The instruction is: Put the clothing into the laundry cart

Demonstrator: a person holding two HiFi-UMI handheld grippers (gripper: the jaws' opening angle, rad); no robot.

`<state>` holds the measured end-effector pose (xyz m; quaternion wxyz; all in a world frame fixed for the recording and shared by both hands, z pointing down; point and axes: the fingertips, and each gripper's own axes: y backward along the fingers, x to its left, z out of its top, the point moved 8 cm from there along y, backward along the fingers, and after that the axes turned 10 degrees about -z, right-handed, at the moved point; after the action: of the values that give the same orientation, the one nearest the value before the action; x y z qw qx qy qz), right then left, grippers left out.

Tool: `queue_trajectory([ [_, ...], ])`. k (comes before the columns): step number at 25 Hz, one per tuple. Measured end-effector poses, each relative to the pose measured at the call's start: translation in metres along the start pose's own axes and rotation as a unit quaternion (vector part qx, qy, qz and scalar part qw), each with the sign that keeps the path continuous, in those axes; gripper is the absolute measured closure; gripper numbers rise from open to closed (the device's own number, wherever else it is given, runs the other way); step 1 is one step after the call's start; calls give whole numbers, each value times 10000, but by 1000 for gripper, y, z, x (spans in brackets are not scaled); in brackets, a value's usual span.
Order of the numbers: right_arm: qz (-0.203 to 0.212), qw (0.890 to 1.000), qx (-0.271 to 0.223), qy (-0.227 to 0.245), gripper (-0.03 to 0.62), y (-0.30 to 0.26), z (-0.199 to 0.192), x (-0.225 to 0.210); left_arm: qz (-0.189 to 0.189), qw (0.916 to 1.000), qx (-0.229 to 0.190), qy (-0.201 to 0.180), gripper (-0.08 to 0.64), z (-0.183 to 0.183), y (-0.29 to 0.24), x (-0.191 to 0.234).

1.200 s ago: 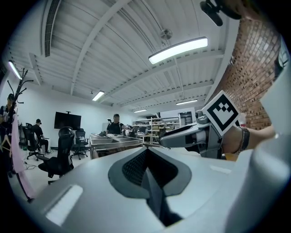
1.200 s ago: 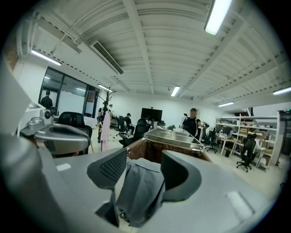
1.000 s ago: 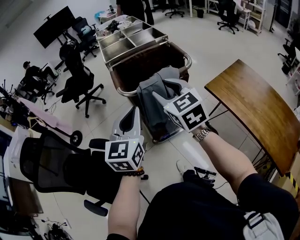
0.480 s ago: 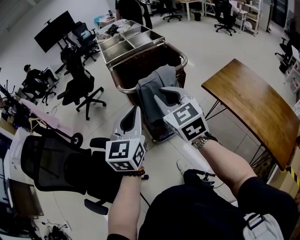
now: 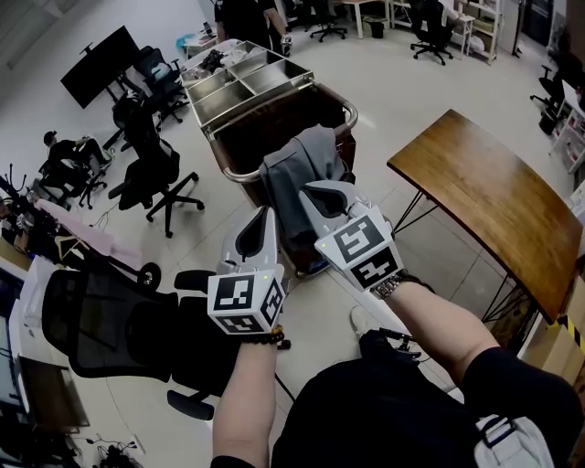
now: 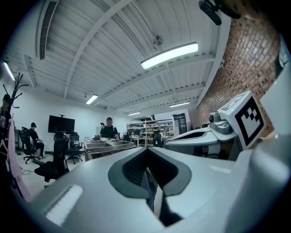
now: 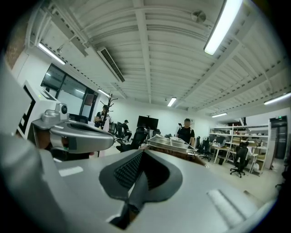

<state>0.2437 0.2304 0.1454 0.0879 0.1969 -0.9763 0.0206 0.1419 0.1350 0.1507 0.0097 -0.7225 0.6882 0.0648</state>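
A grey garment (image 5: 297, 178) hangs between my two grippers, right at the near rim of the laundry cart (image 5: 233, 174), a brown bin with a steel rim. Whether the cloth rests on that rim I cannot tell. My left gripper (image 5: 267, 213) is shut on the garment's left side; a dark strip of cloth shows between its jaws (image 6: 152, 191). My right gripper (image 5: 306, 190) has just been closing and is now shut on the cloth, a grey fold (image 7: 136, 189) pinched between its jaws. Both grippers point level at the cart (image 7: 175, 144).
Steel tray compartments (image 5: 242, 78) top the cart's far half, and a person (image 5: 245, 14) stands beyond them. A wooden table (image 5: 484, 201) is at the right. Office chairs (image 5: 151, 169) stand at the left, and a black mesh chair (image 5: 101, 320) is close by my left arm.
Both grippers and the garment have moved forward toward the cart. The right gripper's jaws have closed on the cloth.
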Motion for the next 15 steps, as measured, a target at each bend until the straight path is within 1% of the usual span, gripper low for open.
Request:
queue_trajectory([
  [15,-14,10000,-6,95,592,9,3,12,-77,10000,-21,23,557,3,6,-5],
])
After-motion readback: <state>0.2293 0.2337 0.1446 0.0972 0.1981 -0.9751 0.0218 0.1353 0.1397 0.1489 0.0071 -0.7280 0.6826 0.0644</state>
